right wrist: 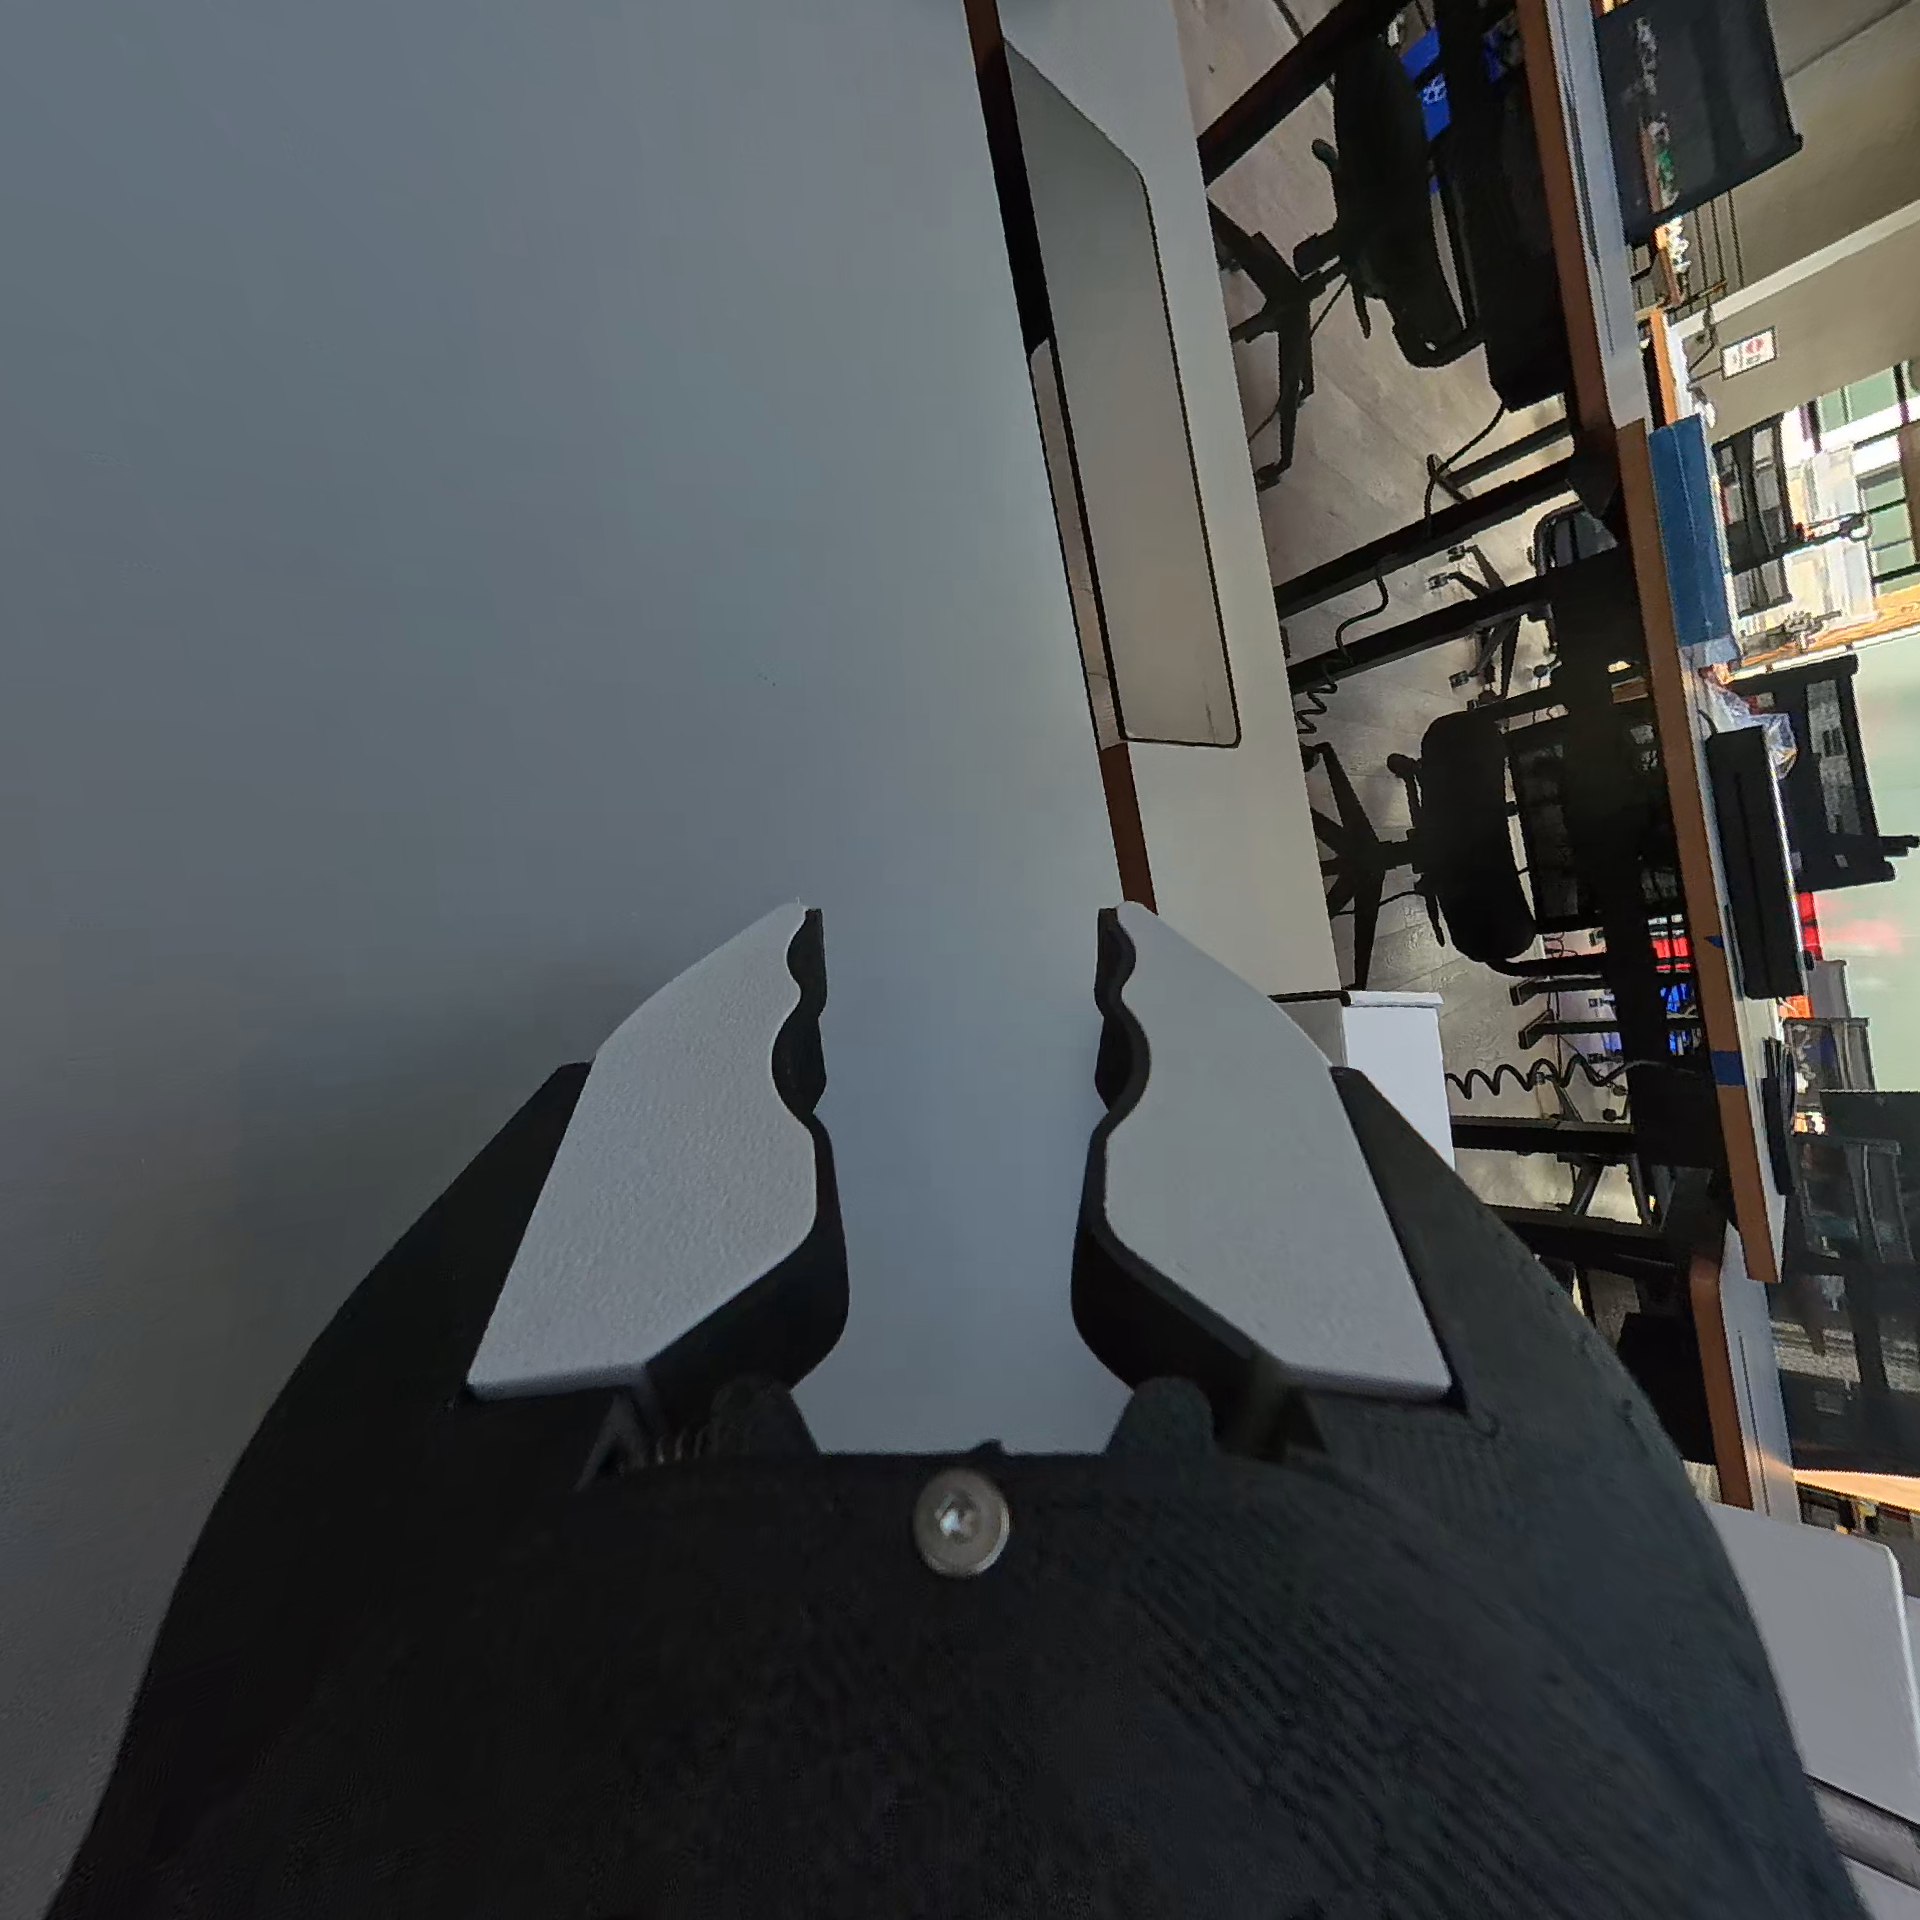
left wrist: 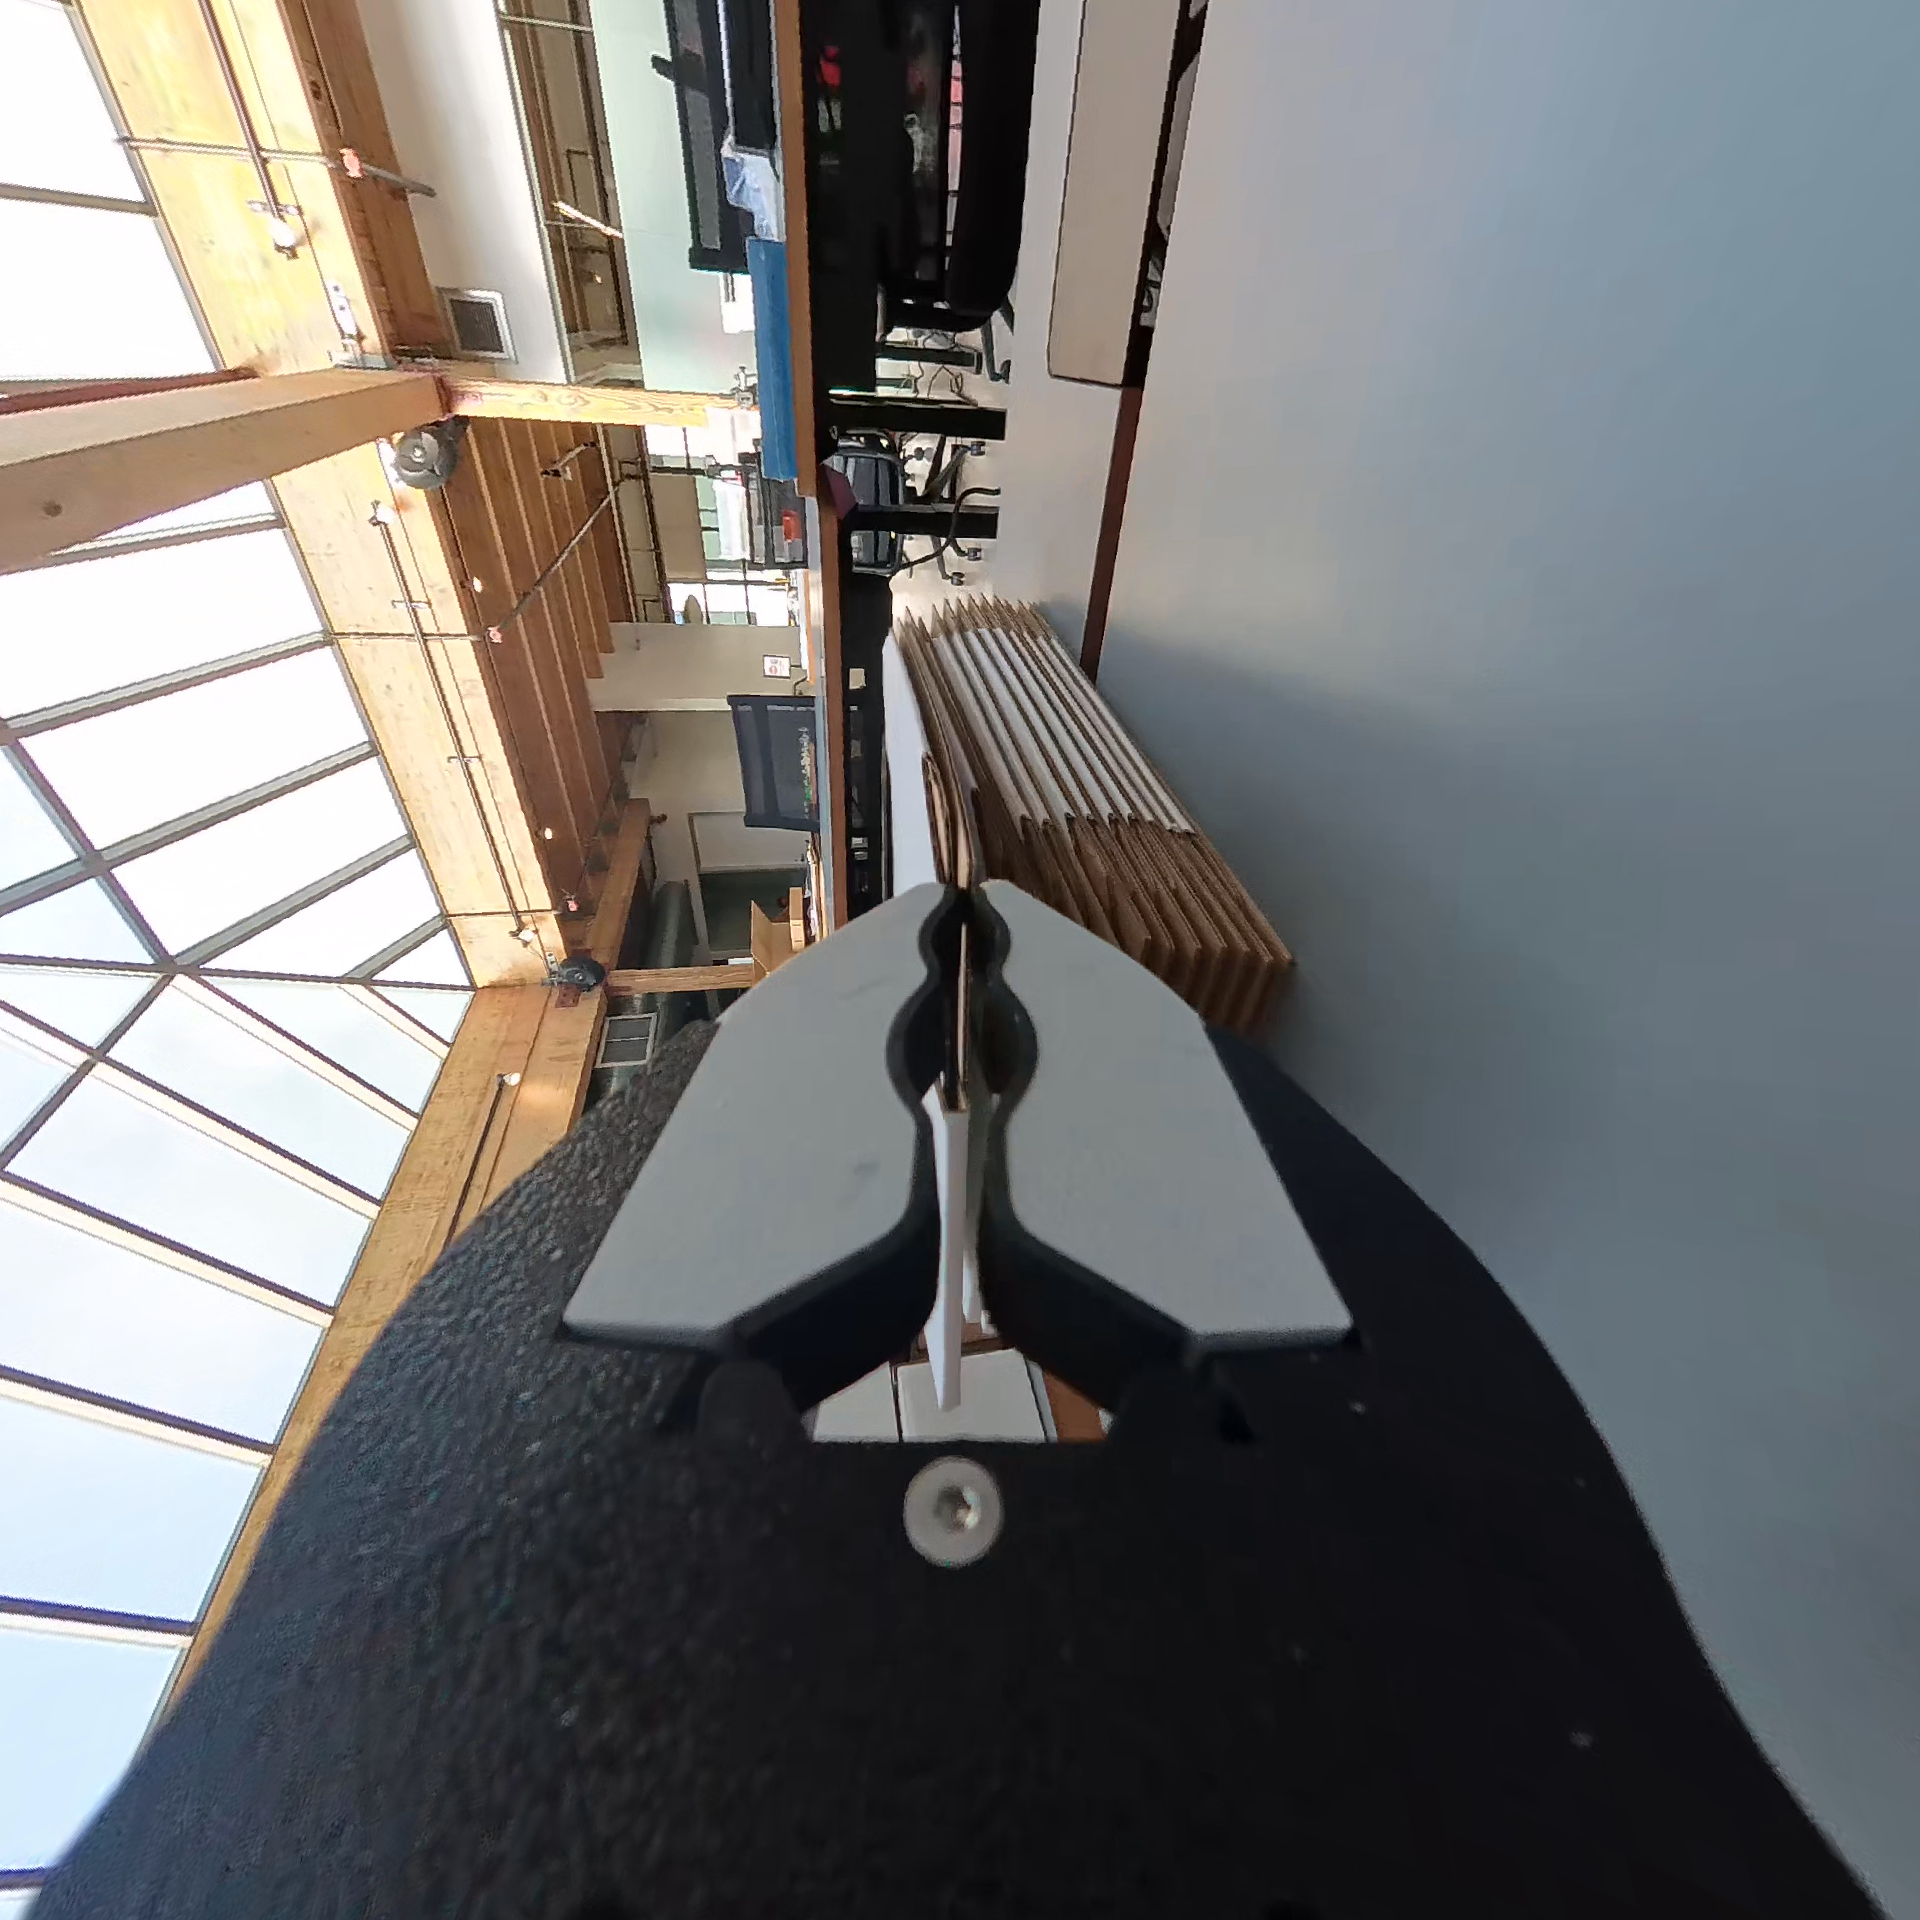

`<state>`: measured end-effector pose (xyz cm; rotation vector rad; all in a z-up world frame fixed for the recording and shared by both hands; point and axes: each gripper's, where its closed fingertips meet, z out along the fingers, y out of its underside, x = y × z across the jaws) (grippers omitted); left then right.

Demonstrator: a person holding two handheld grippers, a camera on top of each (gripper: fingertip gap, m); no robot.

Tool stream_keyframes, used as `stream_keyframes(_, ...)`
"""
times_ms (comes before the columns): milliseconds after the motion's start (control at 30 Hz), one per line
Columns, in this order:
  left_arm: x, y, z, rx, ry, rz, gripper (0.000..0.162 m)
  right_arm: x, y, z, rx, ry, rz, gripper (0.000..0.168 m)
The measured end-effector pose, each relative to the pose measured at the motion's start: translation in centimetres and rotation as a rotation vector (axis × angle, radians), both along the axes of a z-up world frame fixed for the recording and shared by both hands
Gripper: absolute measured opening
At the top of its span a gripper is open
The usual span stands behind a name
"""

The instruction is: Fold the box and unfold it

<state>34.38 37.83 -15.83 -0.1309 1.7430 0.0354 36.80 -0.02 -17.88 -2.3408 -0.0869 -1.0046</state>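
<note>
In the left wrist view, which is rolled on its side, my left gripper (left wrist: 971,894) is shut on the edge of a flat cardboard box (left wrist: 951,1247). The box is white on one face and brown on the other. It runs edge-on between the fingers and continues beyond the tips. A stack of flattened cardboard boxes (left wrist: 1101,821) lies on the grey table (left wrist: 1507,935) just past the gripper. In the right wrist view my right gripper (right wrist: 961,920) is open and empty, with only the grey table top (right wrist: 520,520) in front of it.
The table's brown edge (right wrist: 1127,821) runs just past my right gripper. Beyond it stand a white rounded table top (right wrist: 1132,416), black office chairs (right wrist: 1475,852) and desks. A white box-like thing (right wrist: 1392,1049) sits right of the right finger. Wooden beams and skylights (left wrist: 208,831) fill the left view's other side.
</note>
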Motion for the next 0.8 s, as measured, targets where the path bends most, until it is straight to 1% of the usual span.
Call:
stream_keyframes(100, -1.5, -1.5, 2.5, 0.072, -0.110, -0.028, 0.001, -0.7, 0.4, 0.3, 0.017, 0.006, -0.007, 0.050)
stream_keyframes(233, -6.3, -7.0, 6.6, 0.076, -0.200, -0.118, 0.001, -2.3, 1.4, 1.6, 0.086, 0.016, -0.011, 0.049)
stream_keyframes(267, -7.9, -8.5, 7.1, 0.061, -0.206, -0.140, 0.001, -2.8, 1.7, 2.0, 0.118, 0.029, -0.011, 0.048)
stream_keyframes(333, -11.3, -11.7, 7.2, 0.057, -0.189, -0.171, 0.001, -4.0, 2.5, 3.1, 0.190, 0.051, 0.000, 0.041)
stream_keyframes(433, -16.4, -16.4, 5.9, 0.008, -0.138, -0.212, 0.001, -6.5, 4.1, 4.7, 0.294, 0.097, 0.052, 0.022)
stream_keyframes(533, -20.5, -20.5, 3.4, -0.039, -0.043, -0.225, 0.001, -9.2, 5.9, 5.3, 0.343, 0.136, 0.115, 0.000)
stream_keyframes(600, -22.5, -22.9, 2.3, -0.053, -0.022, -0.215, 0.001, -10.7, 7.3, 4.9, 0.347, 0.151, 0.143, 0.000)
stream_keyframes(633, -23.3, -24.0, 1.5, -0.087, 0.015, -0.204, 0.001, -11.4, 8.1, 4.4, 0.340, 0.166, 0.154, 0.000)
stream_keyframes(700, -25.0, -26.5, -0.2, -0.190, 0.099, -0.197, 0.001, -12.7, 9.5, 2.9, 0.304, 0.197, 0.169, 0.000)
stream_keyframes(800, -27.3, -29.5, -3.4, -0.246, 0.280, -0.187, 0.003, -14.5, 11.3, 0.4, 0.230, 0.249, 0.189, 0.000)
